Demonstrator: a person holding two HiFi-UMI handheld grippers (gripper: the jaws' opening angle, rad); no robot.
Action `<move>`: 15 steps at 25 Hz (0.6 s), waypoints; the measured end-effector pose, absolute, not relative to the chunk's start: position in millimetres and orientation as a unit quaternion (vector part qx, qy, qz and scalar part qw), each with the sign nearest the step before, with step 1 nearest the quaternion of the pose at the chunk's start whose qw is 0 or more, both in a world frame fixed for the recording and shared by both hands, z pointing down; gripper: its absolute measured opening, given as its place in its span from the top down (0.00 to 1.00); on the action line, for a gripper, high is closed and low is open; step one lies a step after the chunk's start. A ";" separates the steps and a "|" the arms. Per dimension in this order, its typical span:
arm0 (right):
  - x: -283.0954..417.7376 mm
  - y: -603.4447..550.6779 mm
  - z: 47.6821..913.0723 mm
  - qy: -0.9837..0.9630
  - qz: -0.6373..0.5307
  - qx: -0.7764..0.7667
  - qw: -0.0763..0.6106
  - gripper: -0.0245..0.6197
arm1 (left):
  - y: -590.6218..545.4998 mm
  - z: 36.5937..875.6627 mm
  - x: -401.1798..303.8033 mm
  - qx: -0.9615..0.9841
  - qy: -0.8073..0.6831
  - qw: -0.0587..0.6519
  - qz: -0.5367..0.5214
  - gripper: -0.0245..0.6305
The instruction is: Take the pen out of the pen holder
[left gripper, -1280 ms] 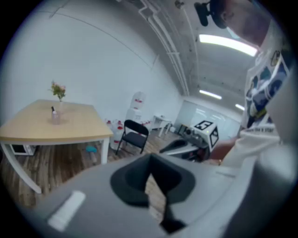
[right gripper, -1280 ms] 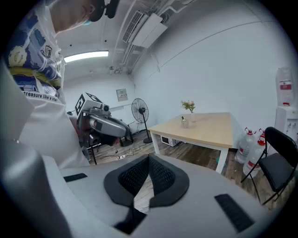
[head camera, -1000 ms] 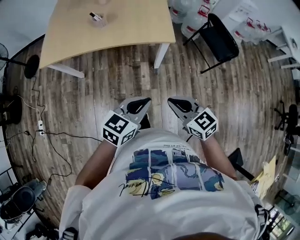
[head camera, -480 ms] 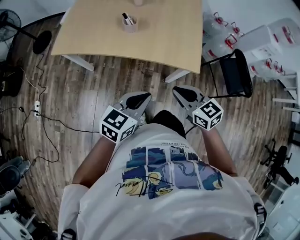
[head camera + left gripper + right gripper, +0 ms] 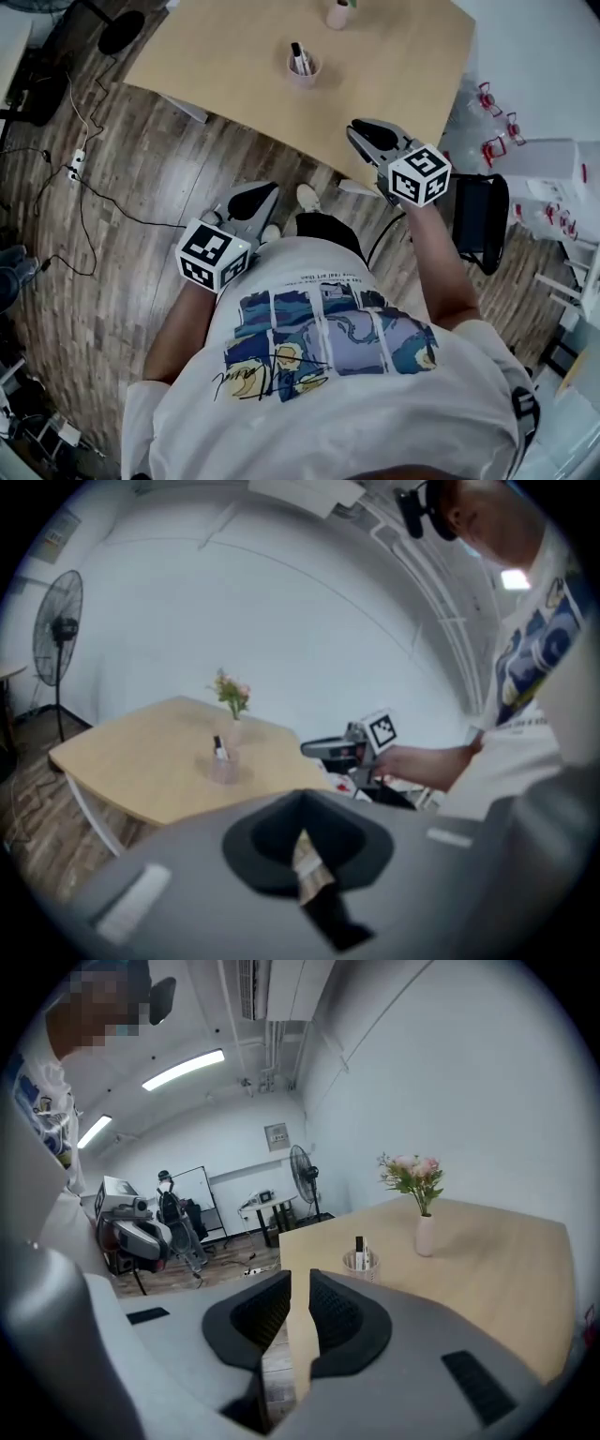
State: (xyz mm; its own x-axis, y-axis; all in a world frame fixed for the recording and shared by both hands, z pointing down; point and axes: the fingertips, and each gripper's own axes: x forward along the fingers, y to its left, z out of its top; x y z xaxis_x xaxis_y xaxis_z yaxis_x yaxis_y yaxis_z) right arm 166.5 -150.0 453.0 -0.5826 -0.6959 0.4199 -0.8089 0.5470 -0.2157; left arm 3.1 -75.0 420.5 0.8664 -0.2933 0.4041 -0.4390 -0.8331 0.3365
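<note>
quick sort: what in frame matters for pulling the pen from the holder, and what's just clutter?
Job:
pen
pen holder
table under it
right gripper, empty, jaws just opening

Lying about:
vase of flowers
chair
fan
power strip

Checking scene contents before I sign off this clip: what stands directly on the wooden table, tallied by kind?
Pen holder: 1
Flower vase: 1
Total: 2
The pens inside the holder are too small to count and are left out.
</note>
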 end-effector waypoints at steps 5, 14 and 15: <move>177.6 -245.0 470.0 -0.892 0.190 0.373 0.168 0.87 | -126.6 413.6 9.3 0.924 -0.271 0.219 0.157 0.95; 173.6 -358.7 511.8 -0.914 0.189 0.285 0.218 0.83 | -154.5 416.6 4.9 0.881 -0.375 0.237 0.161 0.95; 172.0 -367.0 517.5 -0.915 0.188 0.278 0.224 0.83 | -155.2 417.5 1.9 0.876 -0.385 0.240 0.162 0.95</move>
State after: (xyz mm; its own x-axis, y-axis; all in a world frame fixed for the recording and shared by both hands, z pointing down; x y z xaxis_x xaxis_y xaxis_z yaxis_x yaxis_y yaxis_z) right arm 172.0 -367.0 517.5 -0.7446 -0.4250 0.5148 -0.5933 0.7748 -0.2184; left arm 1.9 -155.2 417.5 0.6508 -0.5976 0.4683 -0.7529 -0.5876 0.2964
